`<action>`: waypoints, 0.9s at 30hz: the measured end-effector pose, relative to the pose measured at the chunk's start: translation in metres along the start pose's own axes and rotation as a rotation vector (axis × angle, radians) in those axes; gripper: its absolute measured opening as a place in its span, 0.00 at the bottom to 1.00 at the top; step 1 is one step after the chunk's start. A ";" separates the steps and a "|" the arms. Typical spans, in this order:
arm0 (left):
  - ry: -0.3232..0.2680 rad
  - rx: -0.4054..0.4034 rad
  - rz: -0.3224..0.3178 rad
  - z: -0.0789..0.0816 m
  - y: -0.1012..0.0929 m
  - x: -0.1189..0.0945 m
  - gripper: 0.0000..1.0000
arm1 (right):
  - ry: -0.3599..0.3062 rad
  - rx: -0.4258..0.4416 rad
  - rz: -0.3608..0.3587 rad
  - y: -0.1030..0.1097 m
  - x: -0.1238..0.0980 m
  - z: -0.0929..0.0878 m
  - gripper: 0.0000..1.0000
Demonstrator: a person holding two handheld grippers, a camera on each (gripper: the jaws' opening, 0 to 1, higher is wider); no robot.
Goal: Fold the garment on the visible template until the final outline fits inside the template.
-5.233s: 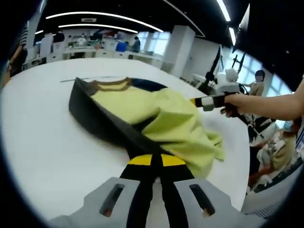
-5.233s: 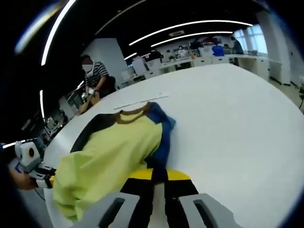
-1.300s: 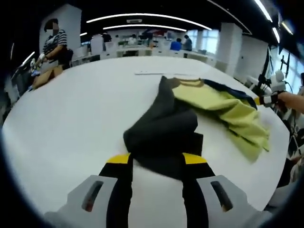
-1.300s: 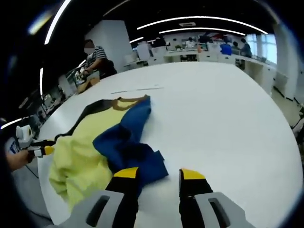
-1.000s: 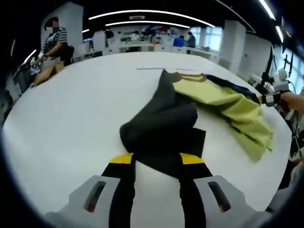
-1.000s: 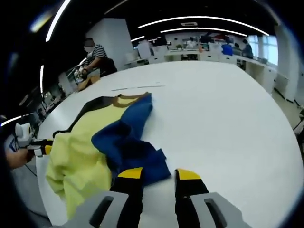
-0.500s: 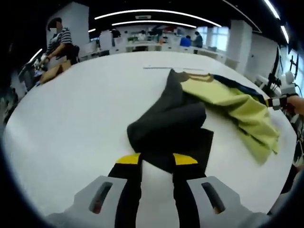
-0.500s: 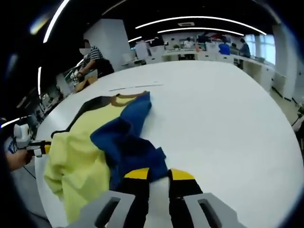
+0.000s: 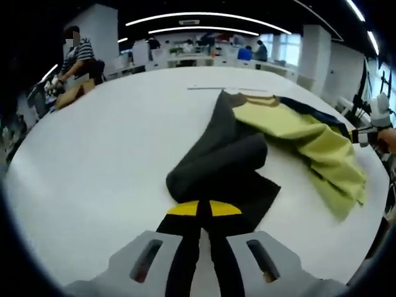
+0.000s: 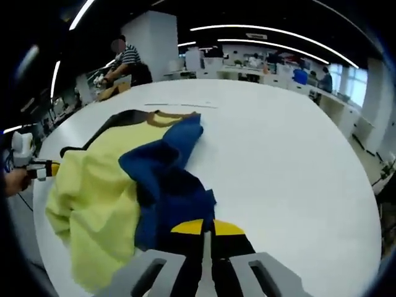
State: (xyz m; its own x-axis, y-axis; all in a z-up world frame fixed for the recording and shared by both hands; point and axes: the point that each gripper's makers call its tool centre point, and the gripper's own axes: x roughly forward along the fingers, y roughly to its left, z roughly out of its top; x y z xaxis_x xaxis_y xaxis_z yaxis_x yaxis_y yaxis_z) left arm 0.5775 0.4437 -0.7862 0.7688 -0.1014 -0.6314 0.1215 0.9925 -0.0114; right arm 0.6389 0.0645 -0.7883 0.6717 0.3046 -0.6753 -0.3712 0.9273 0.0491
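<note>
White table [image 9: 93, 154]: left gripper [image 9: 198, 209] pinches black sleeve [image 9: 216, 167], right gripper [image 10: 207, 228] blue sleeve [image 10: 167, 179] (both clamped).

My jaws pinch soft matt cloth, the garment [image 9: 260, 145]; the table [image 9: 105, 148] beneath looks smooth and white.

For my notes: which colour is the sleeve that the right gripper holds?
Blue; the sleeve shows best in the right gripper view, pinched by the right gripper.
</note>
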 end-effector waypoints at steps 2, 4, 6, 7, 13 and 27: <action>0.002 0.004 0.002 0.001 0.001 0.001 0.00 | -0.003 0.008 0.000 0.000 0.000 0.000 0.00; 0.008 -0.017 -0.005 0.001 0.002 0.002 0.00 | -0.004 0.018 0.001 0.000 0.000 0.001 0.00; 0.011 -0.036 -0.017 0.001 0.004 0.002 0.00 | -0.009 0.022 0.002 0.000 -0.001 0.002 0.00; 0.011 -0.042 -0.022 0.001 0.004 0.002 0.00 | -0.011 0.024 0.002 0.000 -0.001 0.002 0.00; 0.008 -0.047 -0.035 0.004 0.009 -0.004 0.00 | -0.039 0.048 0.014 -0.006 -0.010 0.010 0.00; -0.036 -0.012 -0.016 0.026 0.048 -0.022 0.00 | -0.071 0.075 -0.013 -0.018 -0.035 0.021 0.00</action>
State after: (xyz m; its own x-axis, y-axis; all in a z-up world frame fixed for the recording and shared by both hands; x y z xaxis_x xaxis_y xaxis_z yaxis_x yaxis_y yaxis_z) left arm 0.5830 0.4922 -0.7531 0.7888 -0.1195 -0.6030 0.1266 0.9915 -0.0310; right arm 0.6357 0.0412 -0.7497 0.7209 0.3049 -0.6223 -0.3151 0.9440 0.0974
